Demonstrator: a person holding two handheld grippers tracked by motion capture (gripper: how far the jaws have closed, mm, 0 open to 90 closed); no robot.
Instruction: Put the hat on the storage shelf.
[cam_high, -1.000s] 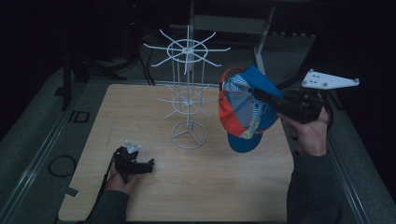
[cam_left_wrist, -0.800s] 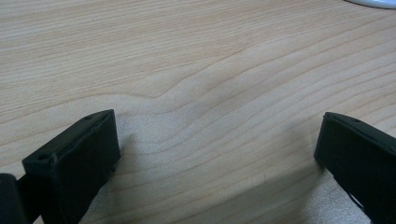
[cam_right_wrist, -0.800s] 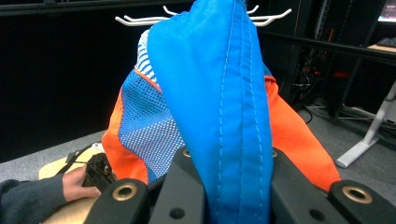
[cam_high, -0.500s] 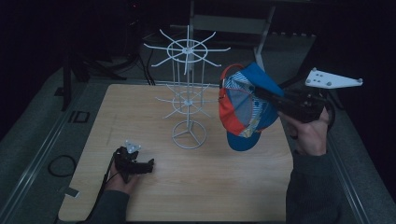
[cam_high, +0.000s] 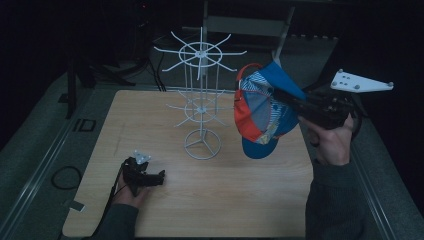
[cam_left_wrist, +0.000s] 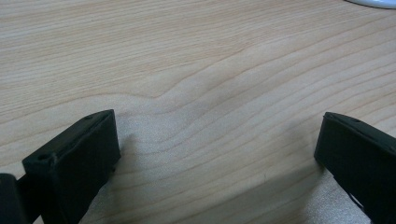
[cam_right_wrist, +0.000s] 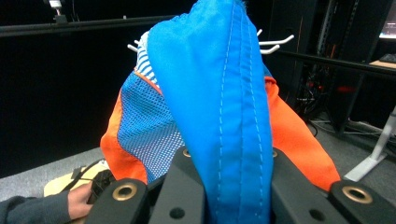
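Right gripper (cam_high: 295, 102) is up in the air at the right side of the surface (cam_high: 150, 115), jaws clamped on a cap (cam_high: 262, 112). In the right gripper view the blue fabric of the cap (cam_right_wrist: 219, 107) is pinched between the two black jaws and rises straight up from them. Cap is blue with orange panels, a mesh section and some striped fabric; its blue brim hangs lowest, pointing down at the wood. The cap is clear of the surface and held just to the right of the white wire rack (cam_high: 201, 100), level with the rack's lower ring of hooks, below the top ring. Can't tell whether the cap touches a hook; from the high view it looks close but apart. A few white hook tips (cam_right_wrist: 275, 43) show behind the cap in the right gripper view.

Rack stands upright on its round base near the middle of the surface, two tiers of spokes.

Left gripper (cam_high: 159, 176) lies low on the surface near the front left edge, well apart from the rack and cap. Its jaws stand wide apart with bare wood (cam_left_wrist: 210, 93) between them.
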